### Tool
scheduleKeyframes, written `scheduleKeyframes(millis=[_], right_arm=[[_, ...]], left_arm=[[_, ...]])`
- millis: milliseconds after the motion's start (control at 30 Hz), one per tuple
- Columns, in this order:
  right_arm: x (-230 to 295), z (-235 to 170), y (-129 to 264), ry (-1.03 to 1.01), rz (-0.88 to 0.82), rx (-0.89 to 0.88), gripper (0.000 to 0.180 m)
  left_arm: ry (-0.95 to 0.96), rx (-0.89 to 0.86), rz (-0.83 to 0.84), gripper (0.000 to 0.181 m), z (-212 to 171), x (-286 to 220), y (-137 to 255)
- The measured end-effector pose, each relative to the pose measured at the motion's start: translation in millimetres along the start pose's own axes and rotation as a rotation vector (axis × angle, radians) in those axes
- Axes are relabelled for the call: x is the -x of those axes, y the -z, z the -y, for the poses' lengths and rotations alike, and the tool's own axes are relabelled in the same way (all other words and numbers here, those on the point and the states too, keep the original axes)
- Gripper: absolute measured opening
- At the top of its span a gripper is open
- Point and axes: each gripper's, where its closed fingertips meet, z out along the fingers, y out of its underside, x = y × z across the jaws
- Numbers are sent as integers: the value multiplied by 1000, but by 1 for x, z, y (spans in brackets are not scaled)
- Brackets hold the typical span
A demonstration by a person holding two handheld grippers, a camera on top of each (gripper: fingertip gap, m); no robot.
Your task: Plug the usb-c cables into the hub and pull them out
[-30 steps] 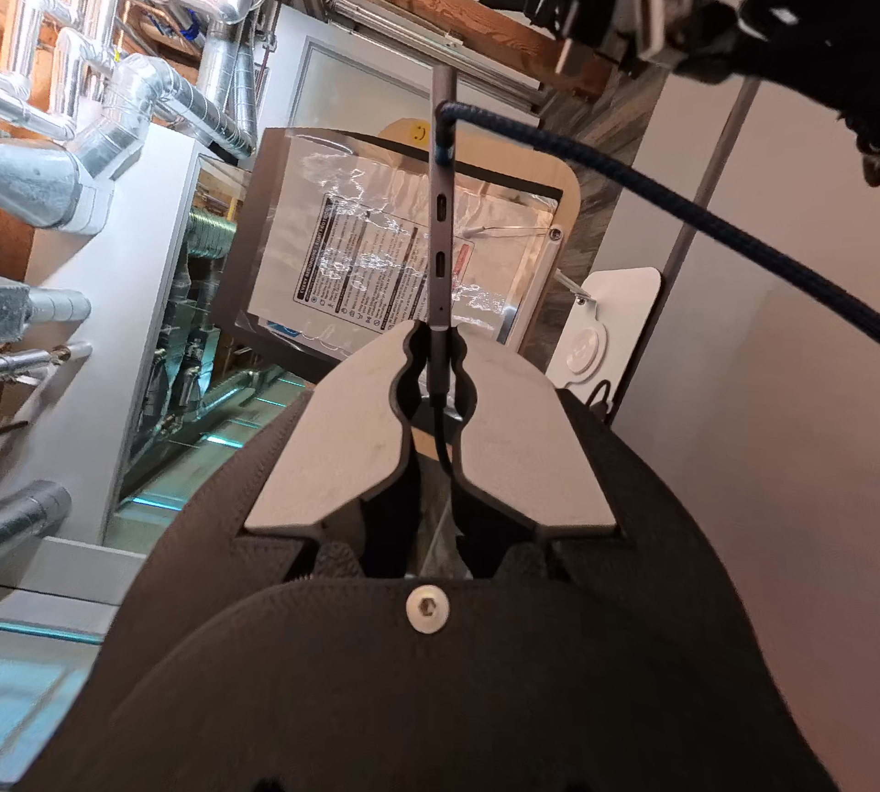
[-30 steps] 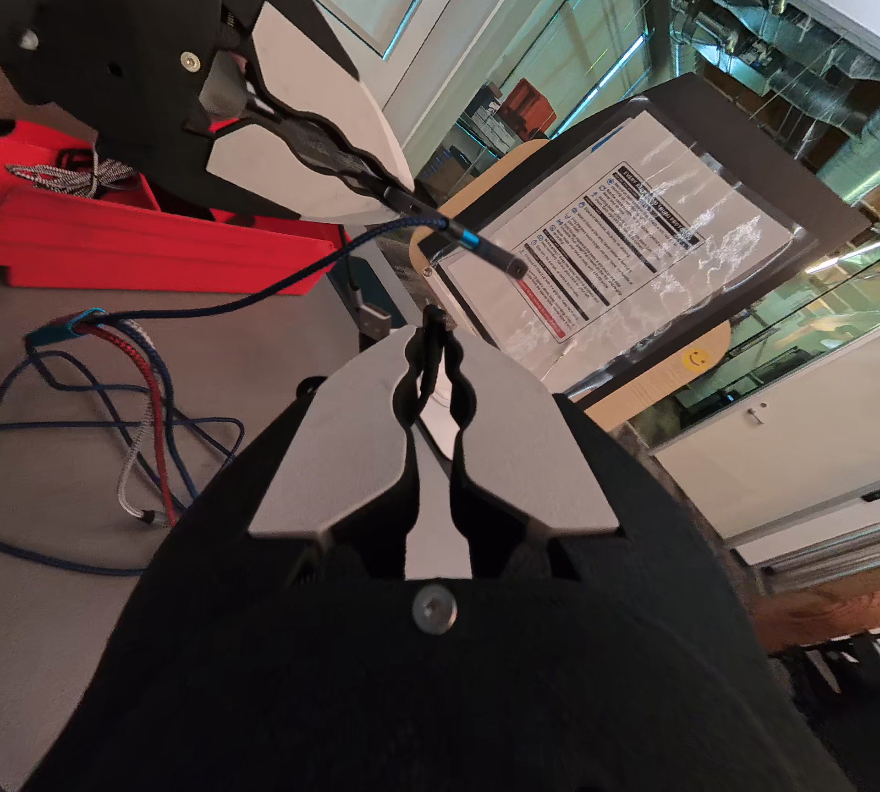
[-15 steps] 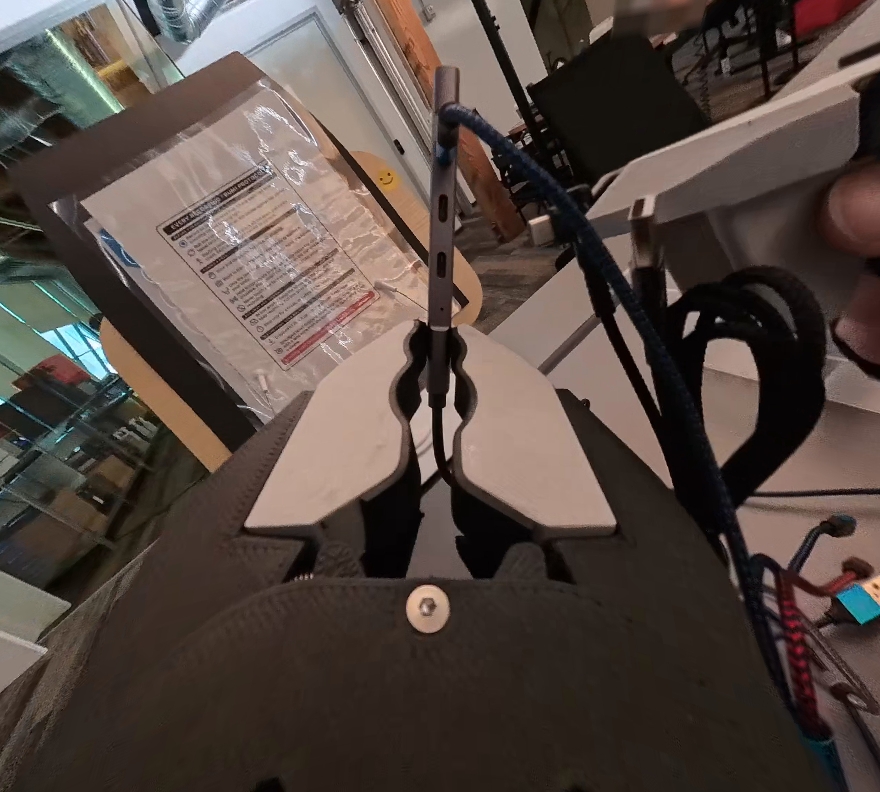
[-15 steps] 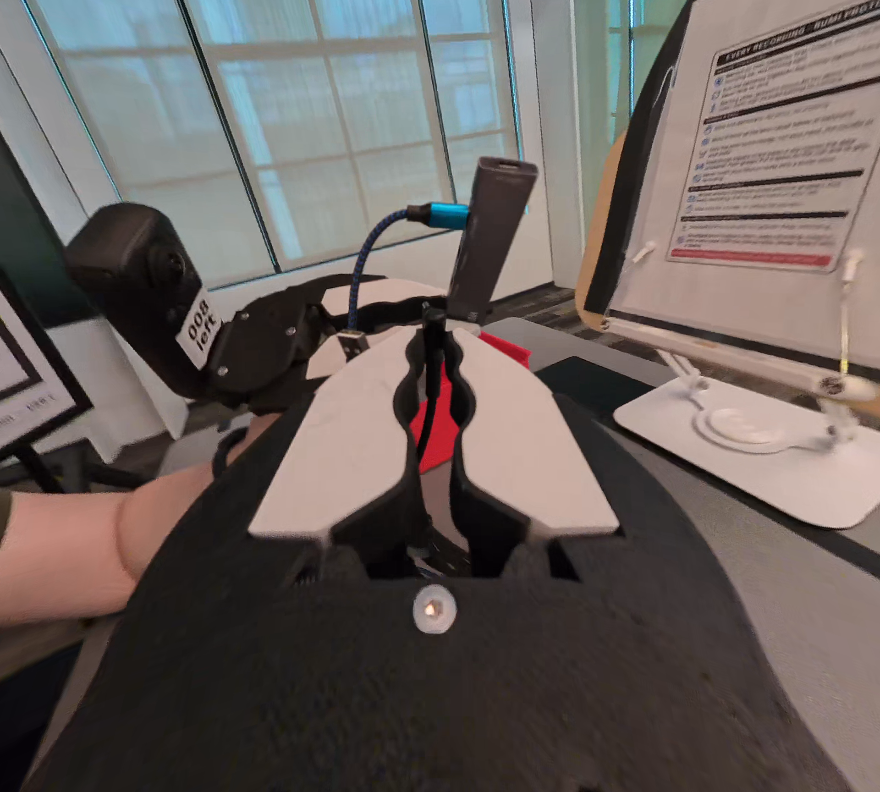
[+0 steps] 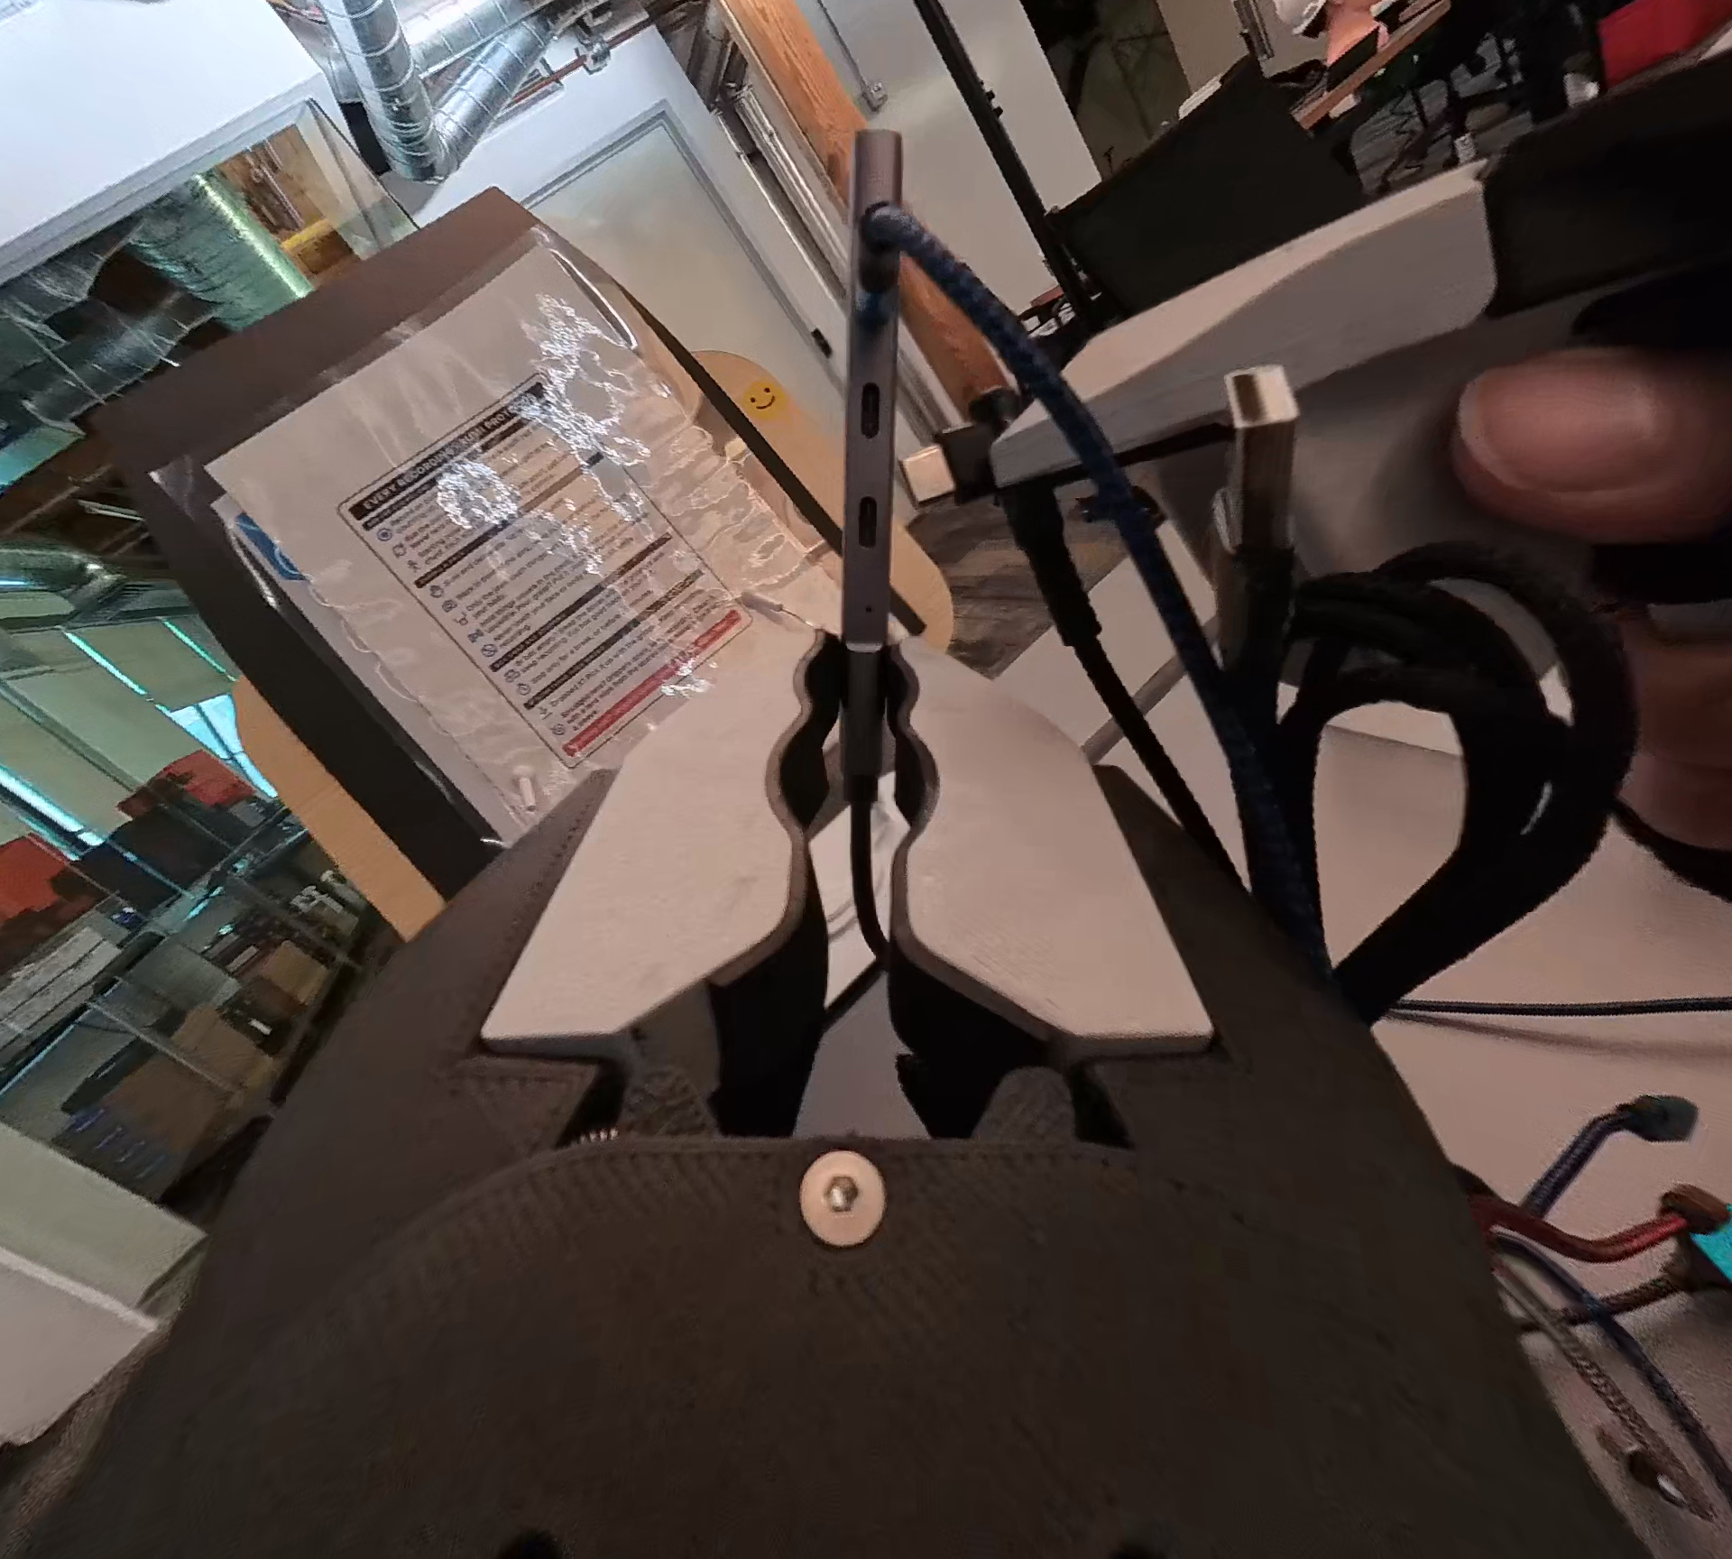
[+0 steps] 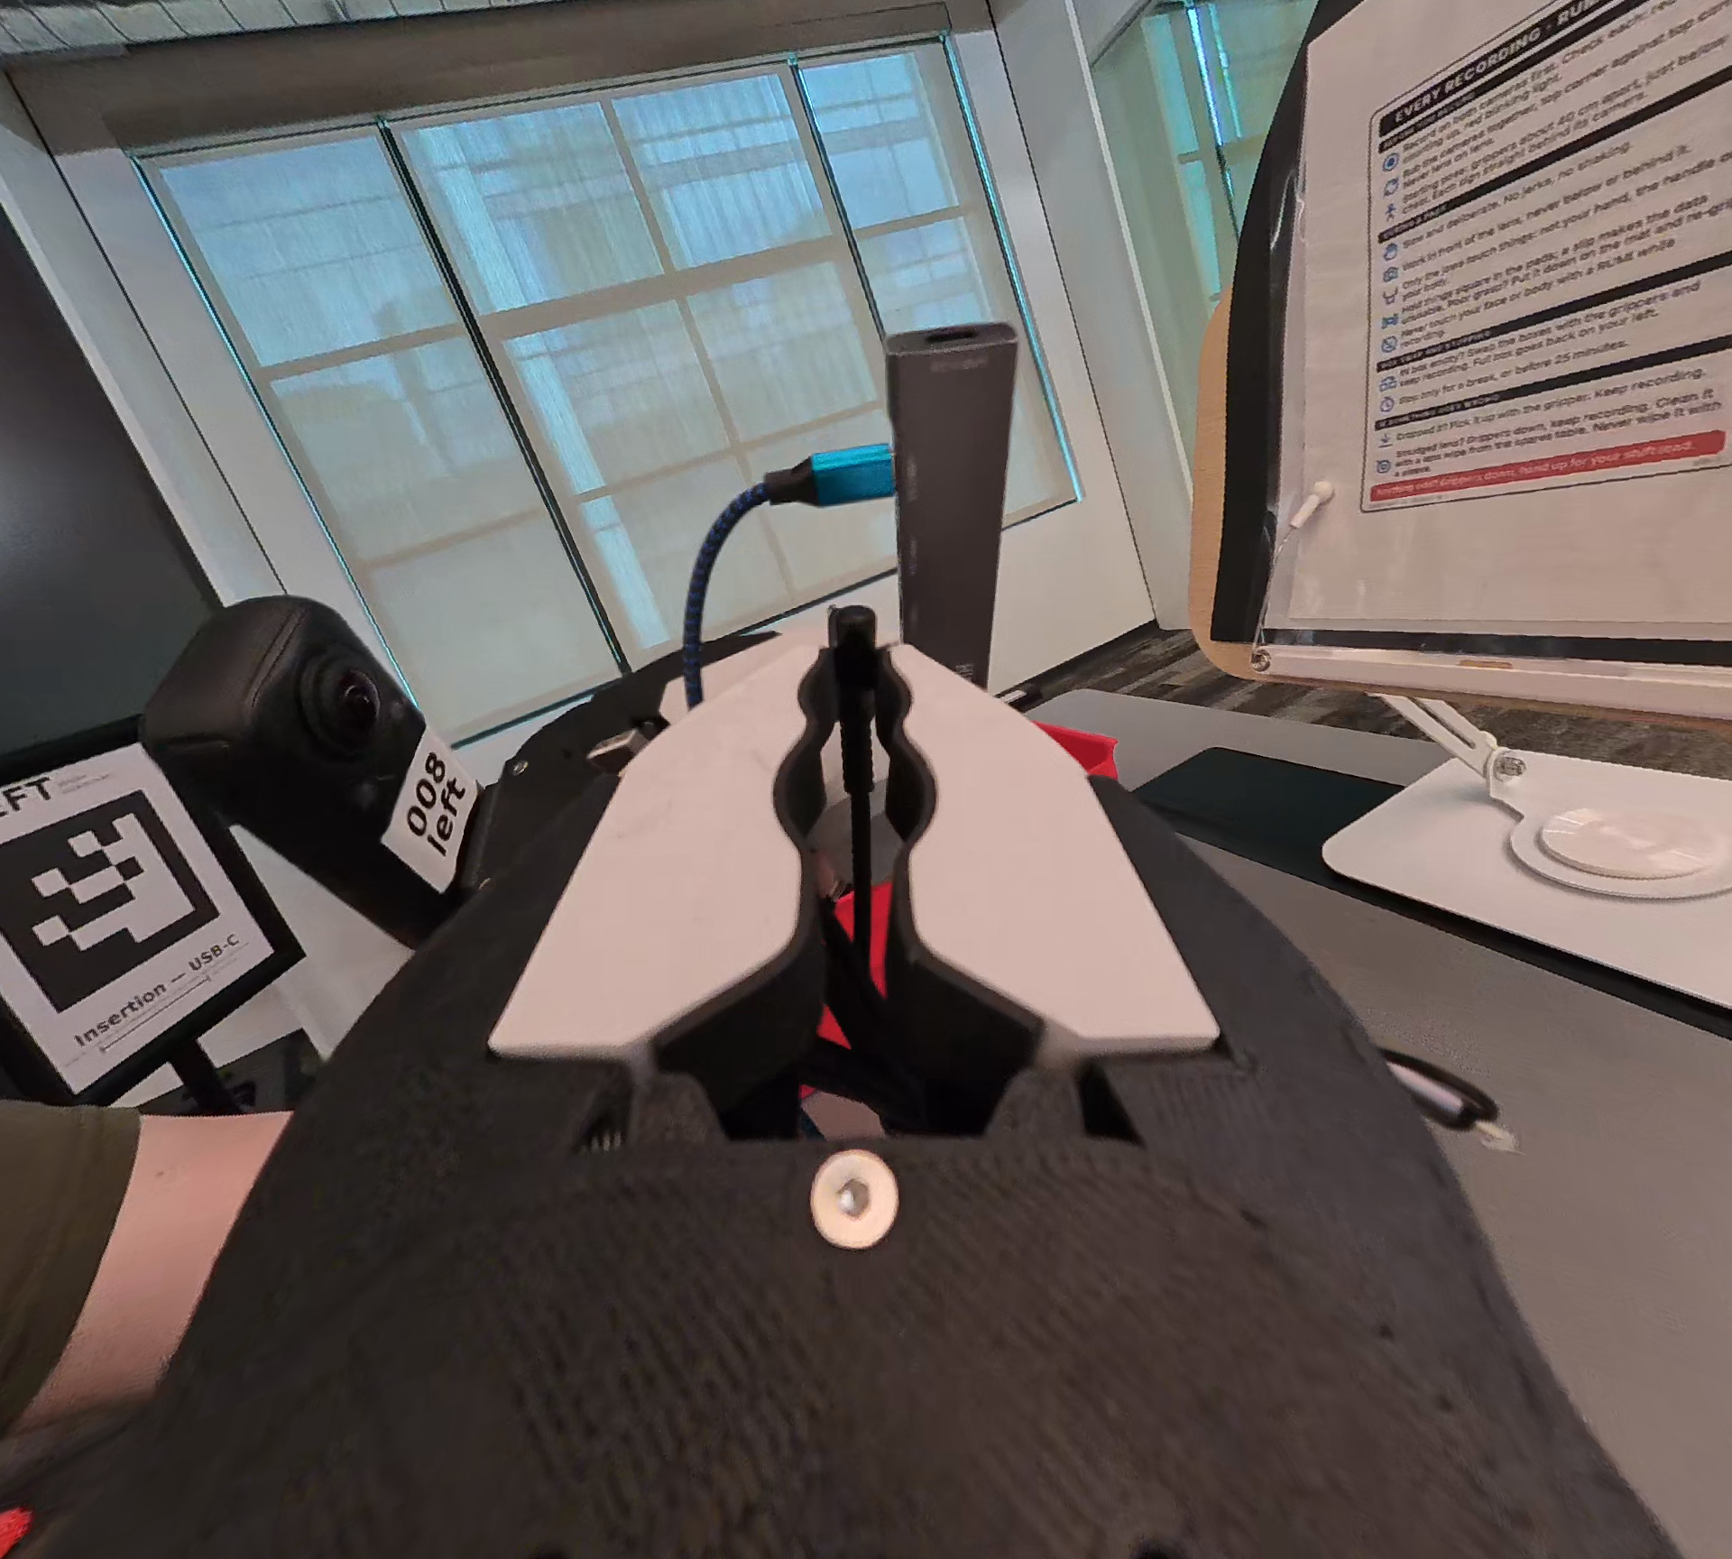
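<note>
My left gripper (image 5: 864, 661) is shut on the lower end of a slim grey hub (image 5: 867, 408), which stands up along the fingers. A blue braided cable (image 5: 1078, 427) is plugged in near the hub's top, and two free ports show below it. My right gripper (image 6: 853, 656) is shut on a black cable plug (image 6: 853, 633), its tip pointing forward, just left of the hub (image 6: 951, 502) and apart from it. The blue cable's cyan plug (image 6: 843, 474) sits in the hub's left side. In the left wrist view the black plug's tip (image 5: 923, 474) is close to the right of the hub.
A laminated instruction sheet on a board (image 6: 1500, 295) stands on a white base (image 6: 1546, 848) at the right. A coil of black cable (image 5: 1453, 670) and a silver plug (image 5: 1261, 427) hang by the right gripper. Loose cables (image 5: 1593, 1233) lie on the grey table. A red bin (image 6: 1078, 745) is behind. The left gripper's tips are roughly 4 centimetres from the right gripper's.
Both grippers have swung round together, so the backgrounds have turned. The right gripper with the black plug has come closer to the hub's port side. Both grips are unchanged.
</note>
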Motion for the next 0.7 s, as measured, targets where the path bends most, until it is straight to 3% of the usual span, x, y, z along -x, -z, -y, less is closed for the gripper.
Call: scheduleKeyframes(millis=[33,367,500,700], right_arm=[[-1,0,0,-4,2,2,8],[-17,-19,-1,-53,14,128,7],[-40,-31,3,-5,-101,200,8],[-68,-25,15,69,-252,160,7]], left_arm=[[15,-2,-6,10,0,0,0],[79,-34,79,10,4,56,13],[-5,-57,129,10,10,69,19],[49,-72,81,9,10,62,17]])
